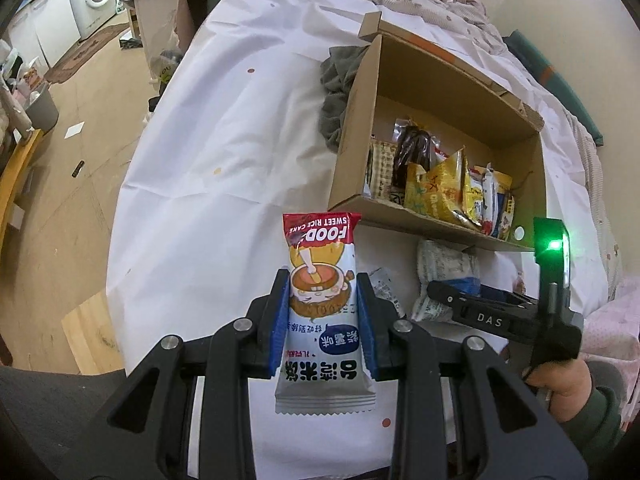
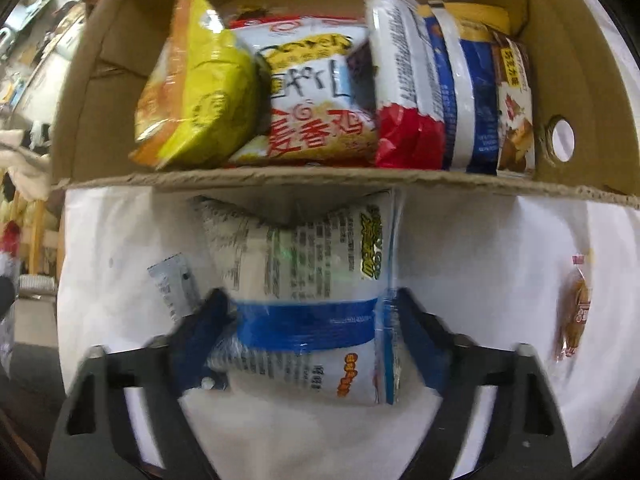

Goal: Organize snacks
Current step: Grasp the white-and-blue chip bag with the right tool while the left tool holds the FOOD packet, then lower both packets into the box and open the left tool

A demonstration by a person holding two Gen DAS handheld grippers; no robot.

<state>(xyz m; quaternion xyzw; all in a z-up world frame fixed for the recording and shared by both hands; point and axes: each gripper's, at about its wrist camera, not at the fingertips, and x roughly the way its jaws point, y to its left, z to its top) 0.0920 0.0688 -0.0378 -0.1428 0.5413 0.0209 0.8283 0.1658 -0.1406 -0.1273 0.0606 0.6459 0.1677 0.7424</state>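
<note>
Snack packets of thin crinkly film are the things to be sorted here, and they are judged light, soft and rather slippery, with contents that could crush under a hard squeeze. The sweet rice cake packet [image 1: 320,312] is pinched across its middle by the fingers of the left gripper [image 1: 323,316], its sealed ends left free, and it is held above the white sheet [image 1: 224,152] that covers the bed, near the cardboard box [image 1: 452,80]. A white and blue snack bag [image 2: 308,300] lies on the sheet just in front of the box's near wall, and the fingers of the right gripper [image 2: 316,336] are set on either side of it at the blue band; whether the pads are pressing yet cannot be told through the blur. A hold across that puffy middle is judged sound, since the seams would slip. Inside the box a yellow packet [image 2: 200,92] and other packets are stood tightly together, so little room is left at that end. A small grey sachet [image 2: 172,284] lies touching the bag, and a brown wrapped snack [image 2: 576,308] lies well apart.
</note>
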